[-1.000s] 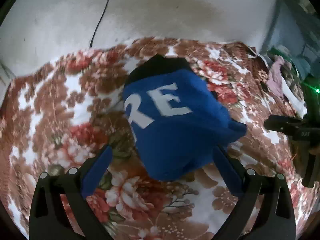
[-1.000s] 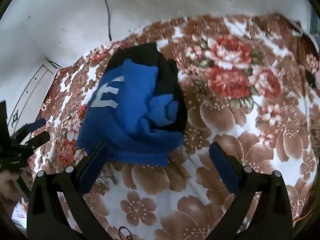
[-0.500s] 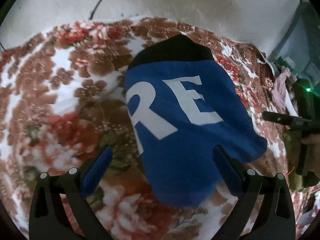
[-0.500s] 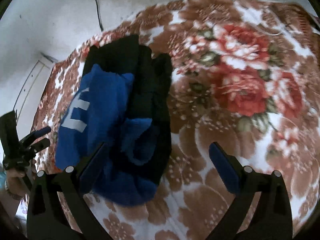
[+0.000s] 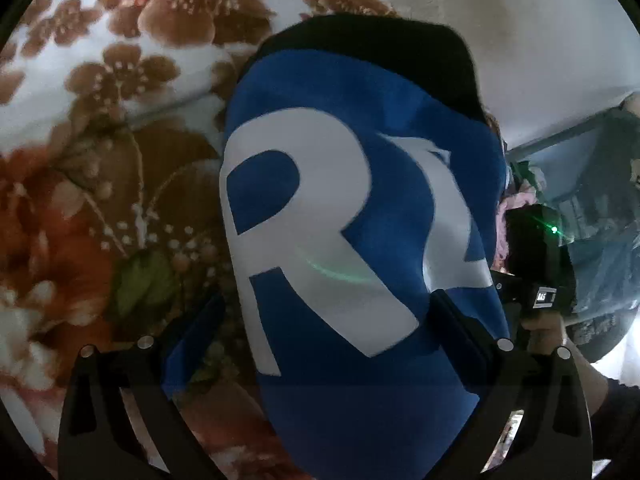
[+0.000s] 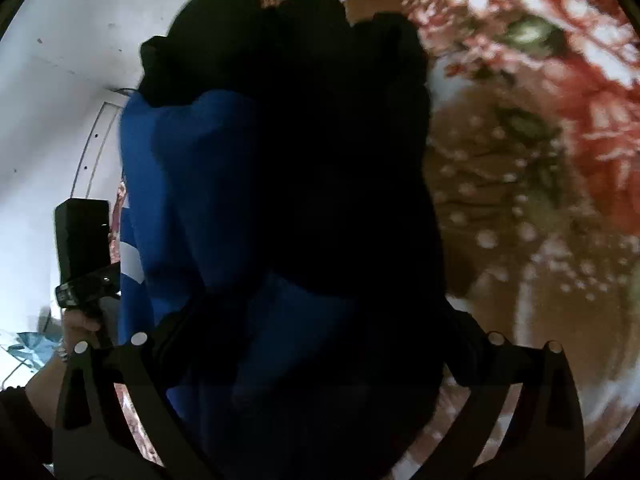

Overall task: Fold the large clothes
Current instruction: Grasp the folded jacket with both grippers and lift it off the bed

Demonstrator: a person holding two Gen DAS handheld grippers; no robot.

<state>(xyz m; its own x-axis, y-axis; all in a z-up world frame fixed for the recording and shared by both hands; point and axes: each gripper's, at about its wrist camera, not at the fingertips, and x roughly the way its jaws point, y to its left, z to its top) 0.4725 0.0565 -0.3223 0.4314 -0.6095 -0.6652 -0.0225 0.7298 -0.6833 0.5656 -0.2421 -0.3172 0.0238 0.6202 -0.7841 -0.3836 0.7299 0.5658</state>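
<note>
Two tongs spread wide, left tongs (image 5: pixel 320 320), right tongs (image 6: pixel 316 332), straddling blue garment (image 5: pixel 352 220) (black part behind), floral bedspread (image 5: pixel 100 200)

The garment (image 5: pixel 360 240) lies on the bedspread (image 5: pixel 100 160) between the 2 fingers of each claw, with the wall (image 5: pixel 540 40) beyond it and the other claw (image 5: pixel 536 272) beside it.

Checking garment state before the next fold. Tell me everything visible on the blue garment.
The blue garment is a soft, fleecy-looking top with large white block letters, an R plainly readable, and a black section at its far end. It lies bundled on the floral blanket, part folded, not flat. Each wrist view shows it filling the space between open fingers; contact cannot be told. From the right it looks mostly black with blue folds.
</note>
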